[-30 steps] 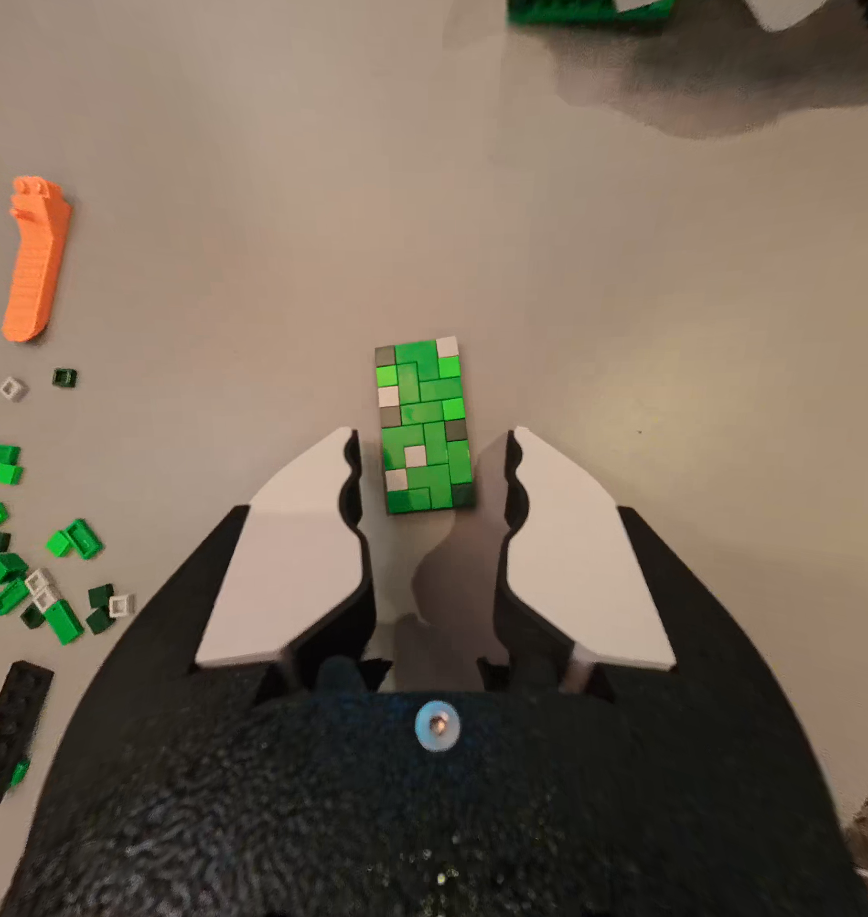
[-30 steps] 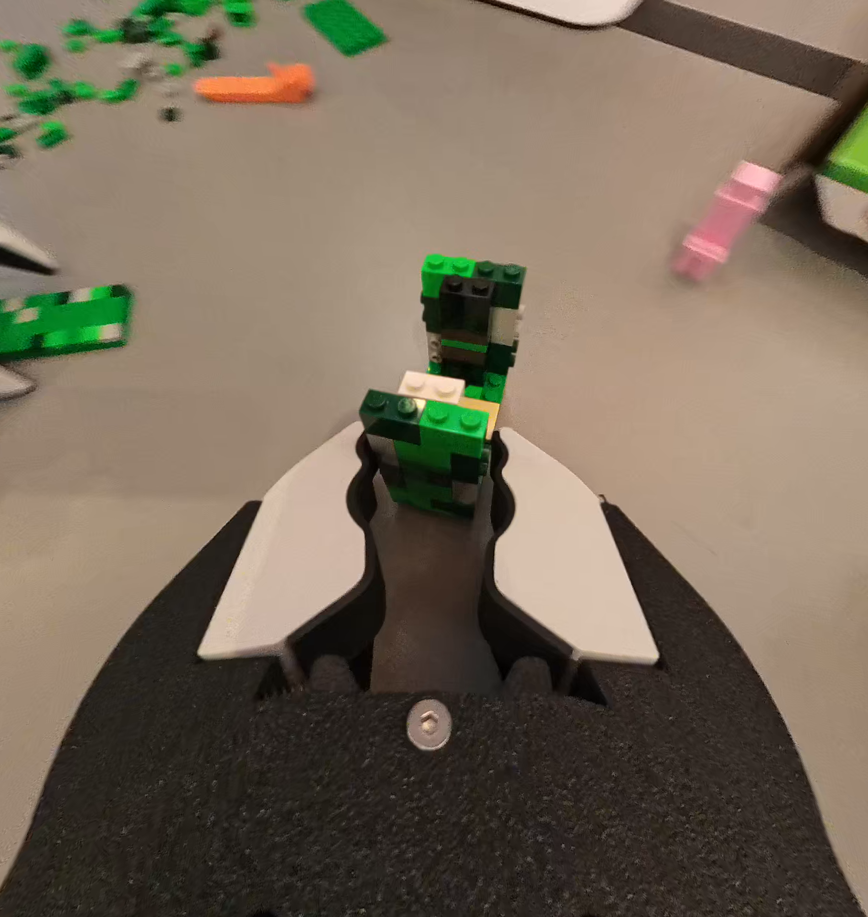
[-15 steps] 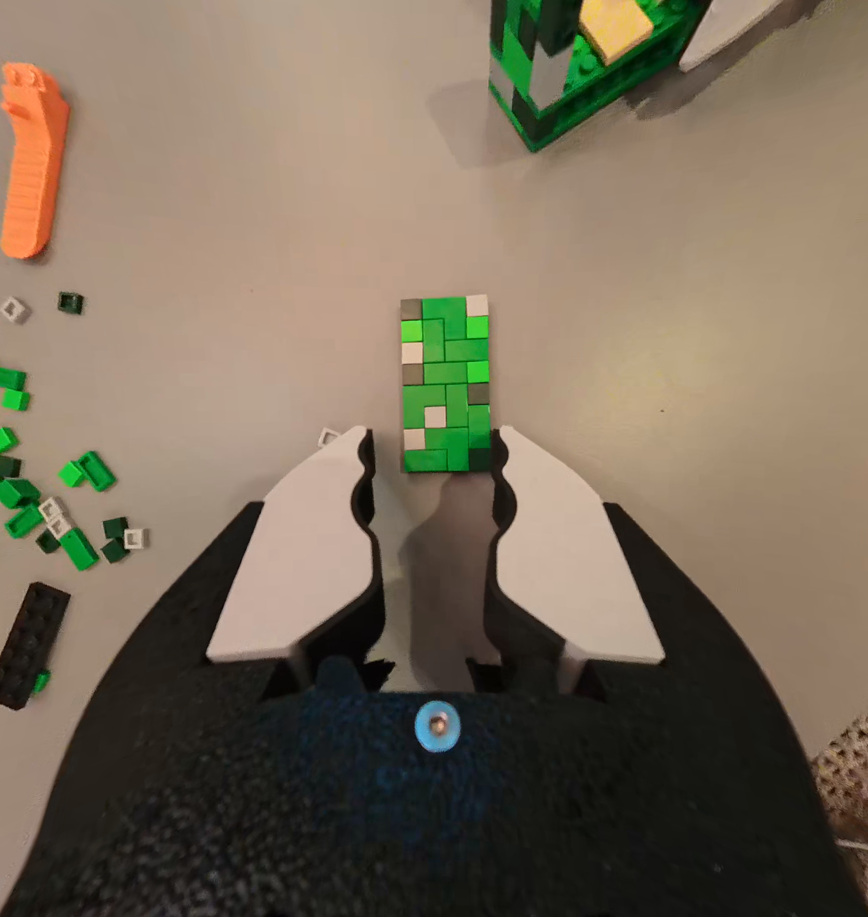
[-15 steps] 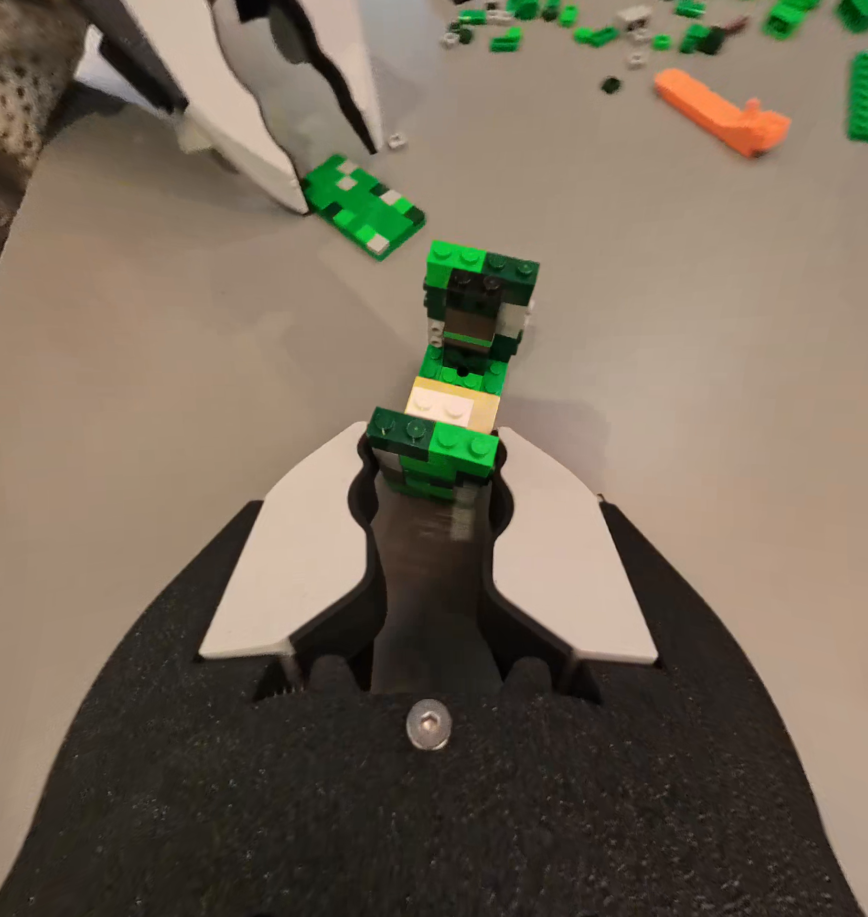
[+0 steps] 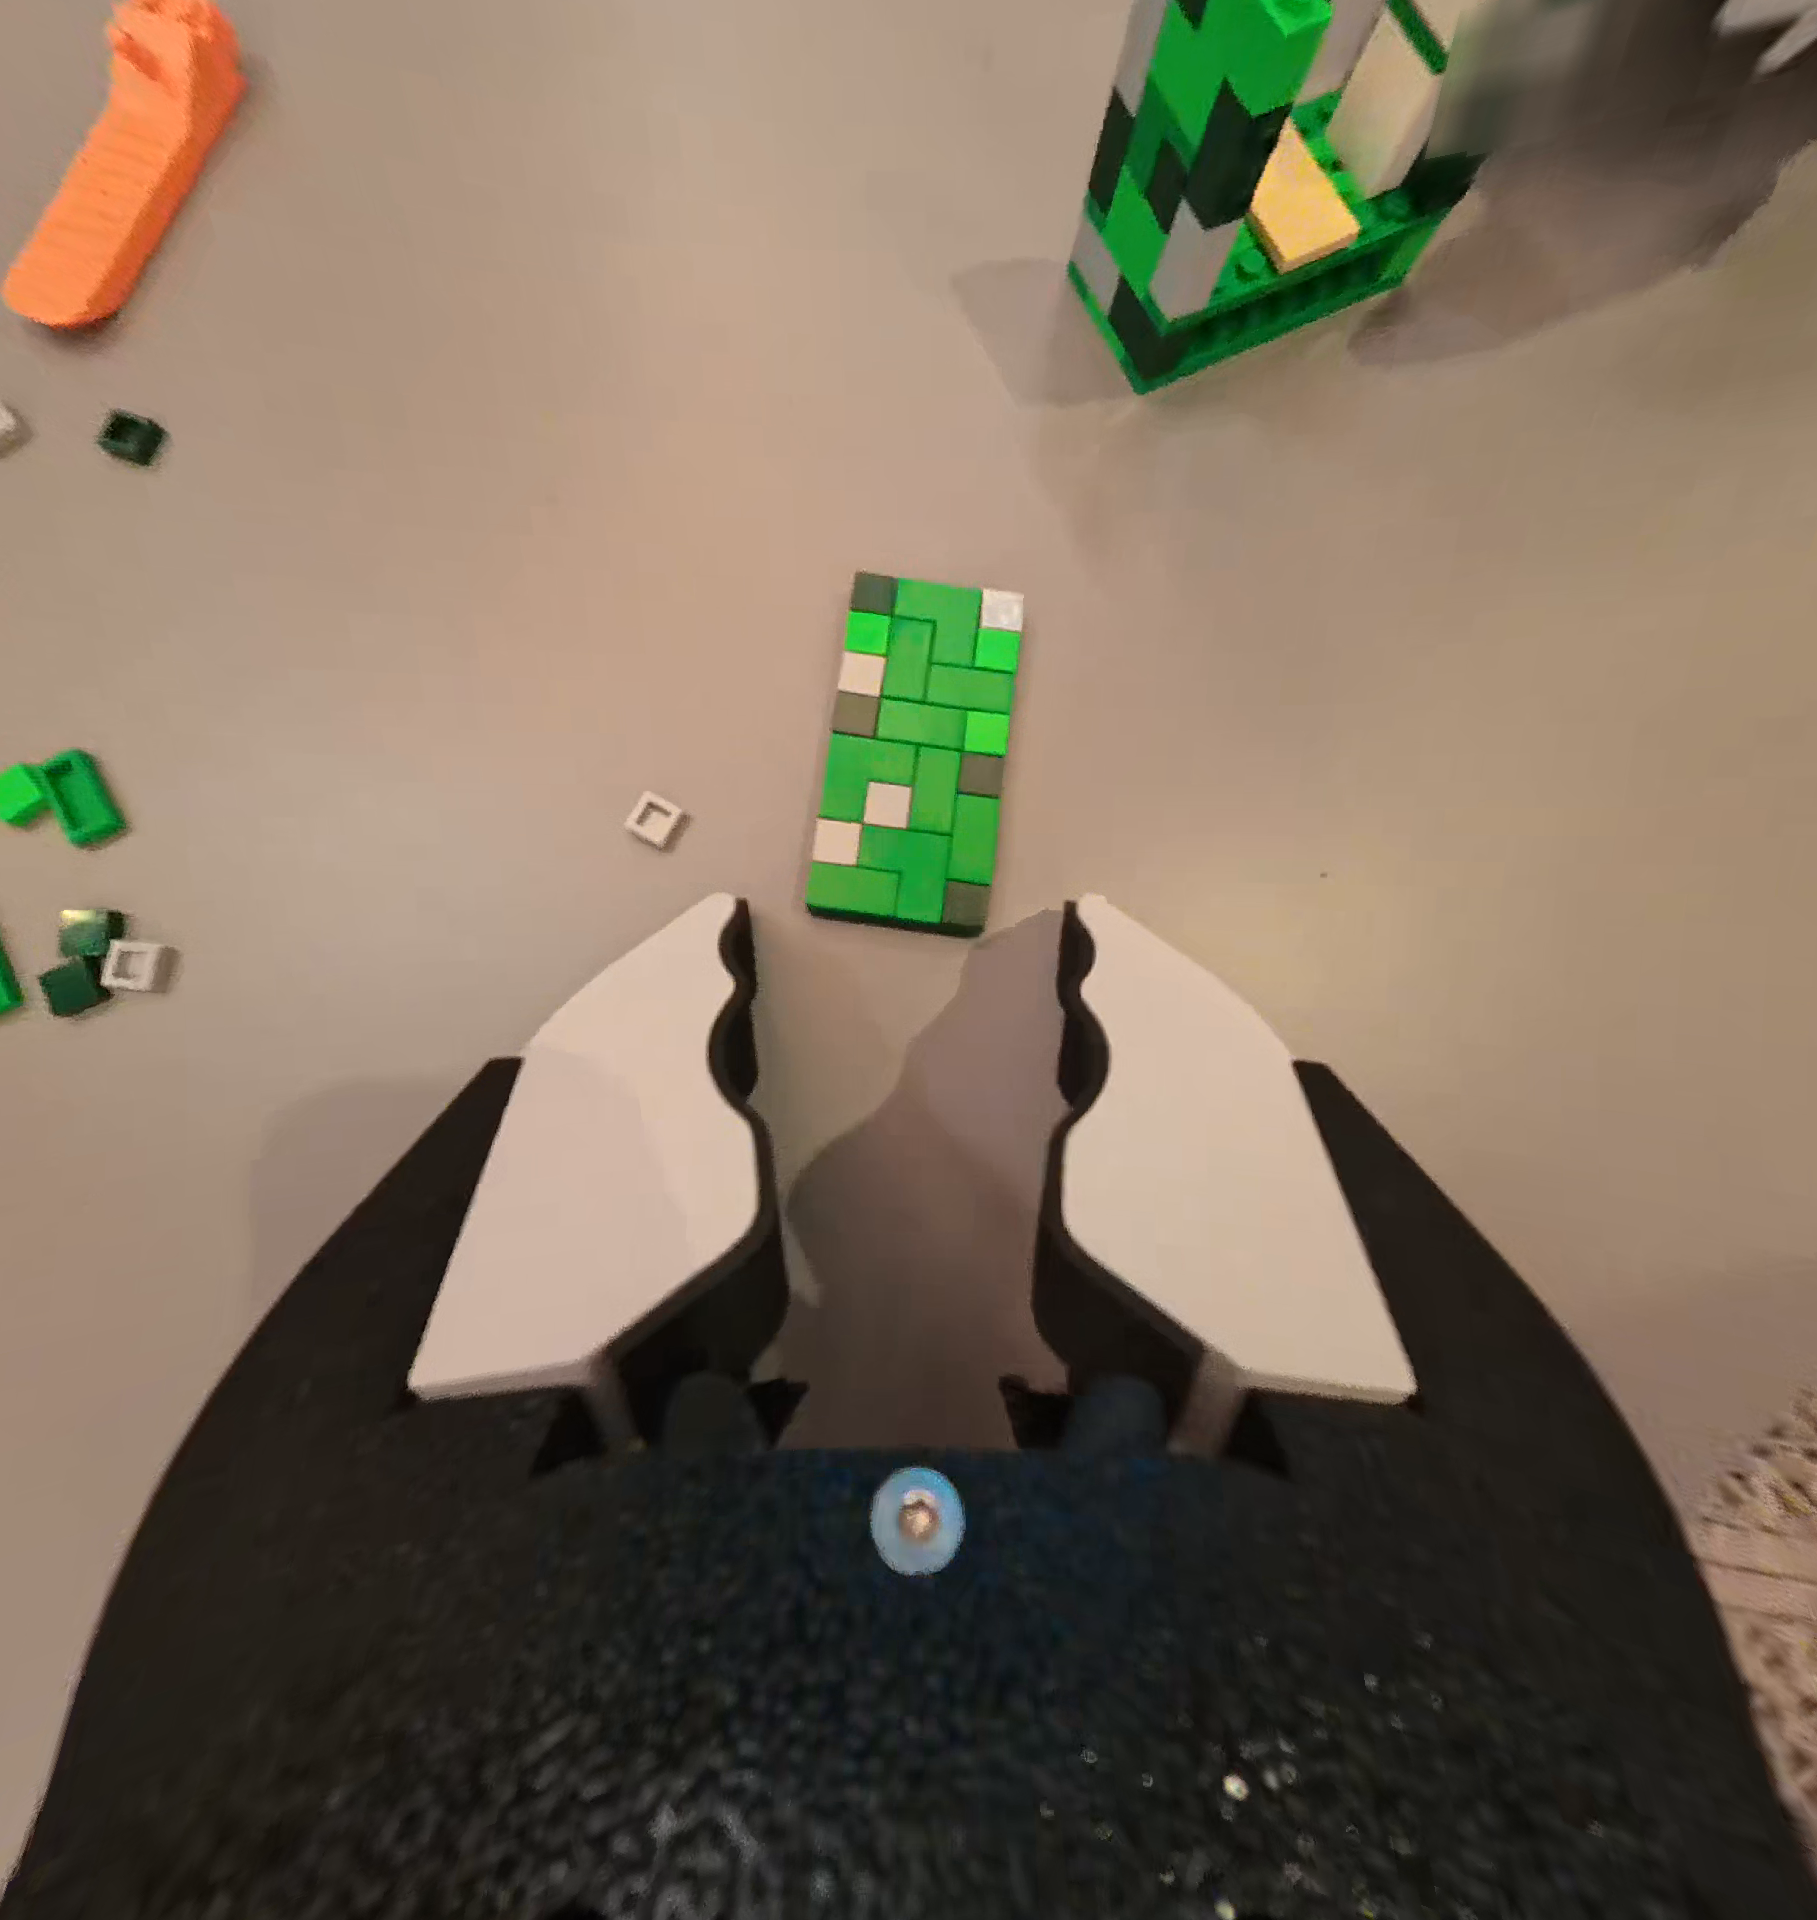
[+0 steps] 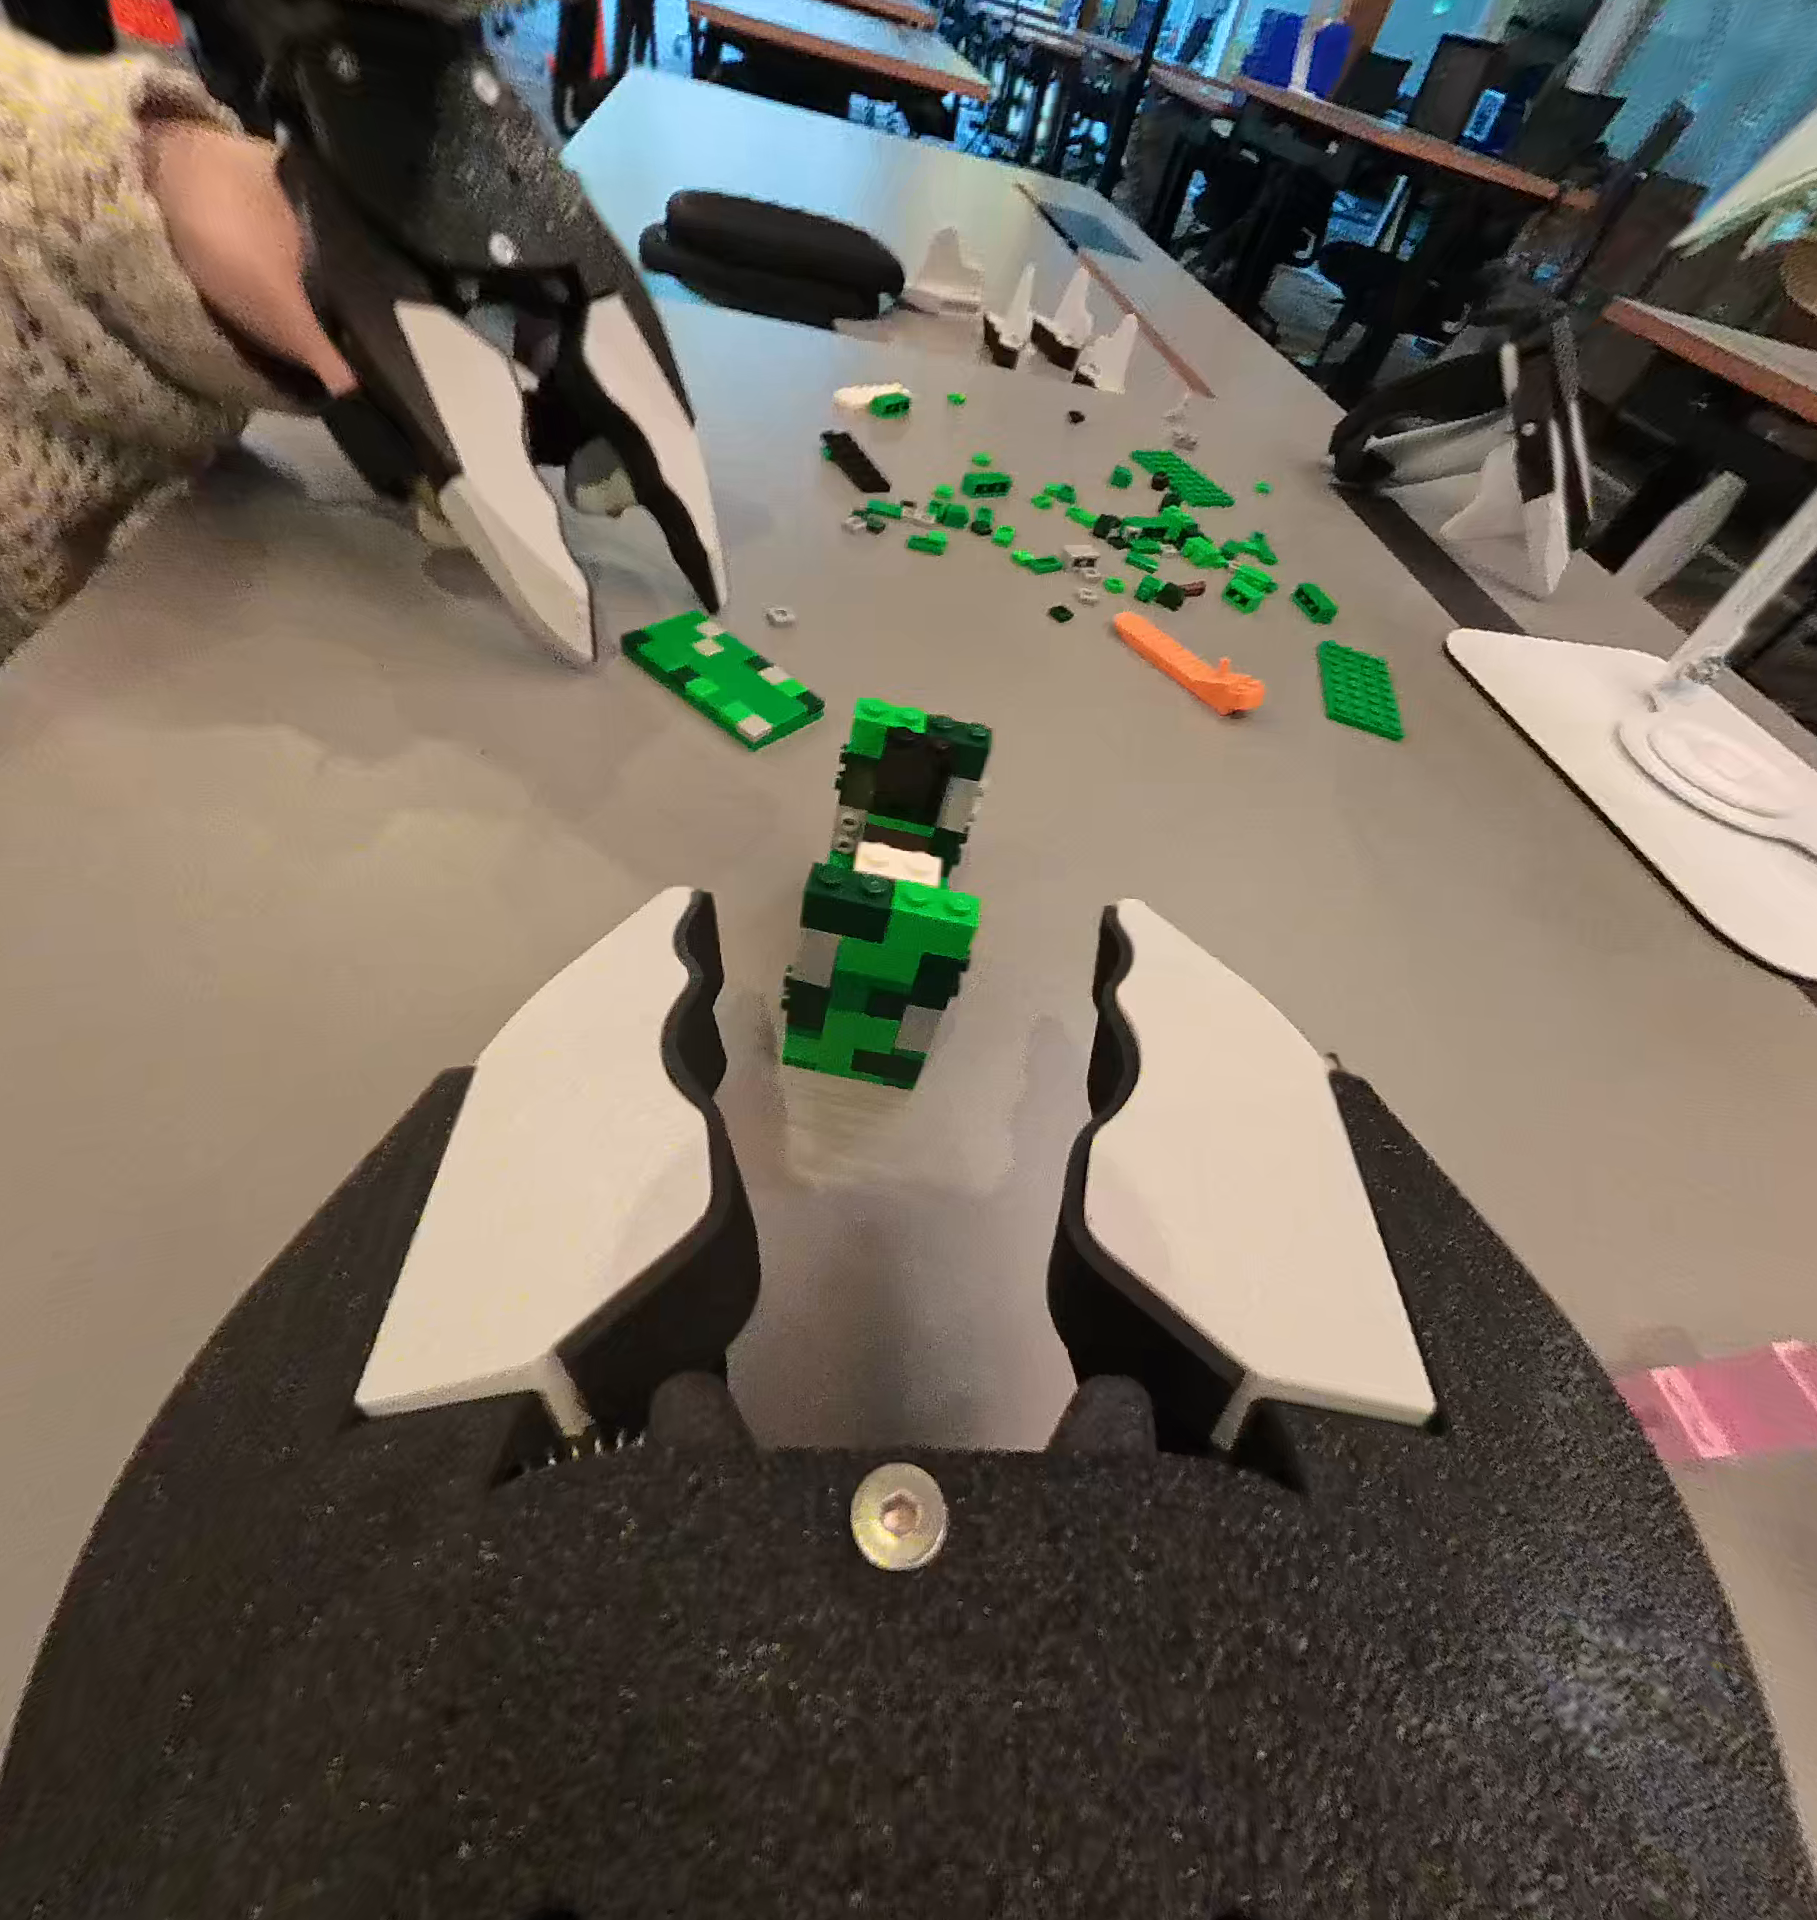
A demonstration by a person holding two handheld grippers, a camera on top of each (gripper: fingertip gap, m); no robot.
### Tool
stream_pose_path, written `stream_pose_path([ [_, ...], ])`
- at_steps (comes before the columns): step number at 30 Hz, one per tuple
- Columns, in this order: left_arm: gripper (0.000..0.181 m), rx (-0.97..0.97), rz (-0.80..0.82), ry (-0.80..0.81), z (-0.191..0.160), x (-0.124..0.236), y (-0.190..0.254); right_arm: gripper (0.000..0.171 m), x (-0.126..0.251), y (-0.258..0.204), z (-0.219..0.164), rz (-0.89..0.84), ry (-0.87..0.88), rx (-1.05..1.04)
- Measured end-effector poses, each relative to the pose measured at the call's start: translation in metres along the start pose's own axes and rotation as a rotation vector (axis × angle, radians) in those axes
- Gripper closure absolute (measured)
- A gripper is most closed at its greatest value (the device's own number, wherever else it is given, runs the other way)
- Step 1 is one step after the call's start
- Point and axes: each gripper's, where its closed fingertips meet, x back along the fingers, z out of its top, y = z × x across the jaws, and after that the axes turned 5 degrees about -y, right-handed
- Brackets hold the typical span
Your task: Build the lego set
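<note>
A flat green tiled panel lies on the grey table just ahead of my left gripper, which is open and empty, its tips at the panel's near end. The panel also shows in the right wrist view. A green, black and grey brick build stands on the table between the tips of my right gripper, which is open and not touching it. The build shows in the left wrist view at the top right. The left gripper shows at the upper left of the right wrist view.
An orange brick separator and a scatter of small green, grey and black pieces lie beyond the panel. A green plate, a white lamp base, a black pouch and a pink piece are on the table. The left gripper is farther from the pink piece, some 35 cm, than the right, some 15 cm.
My right gripper set the build down and opened, releasing it. My left gripper opened wider and drew back slightly from the panel.
</note>
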Motion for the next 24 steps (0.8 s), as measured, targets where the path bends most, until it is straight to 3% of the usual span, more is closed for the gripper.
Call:
stream_pose_path([
  [9, 0.130, -0.091, -0.002, -0.020, 0.005, -0.006, -0.002, 0.108, 0.009, 0.015, 0.006, 0.039, 0.088, -0.177],
  [19, 0.133, -0.287, -0.021, -0.073, 0.011, -0.007, 0.002, 0.109, 0.007, 0.014, 0.005, 0.051, 0.068, -0.181],
  [24, 0.141, -0.236, -0.070, -0.153, 0.013, -0.012, 0.003, 0.109, 0.005, 0.013, 0.003, 0.064, 0.051, -0.185],
])
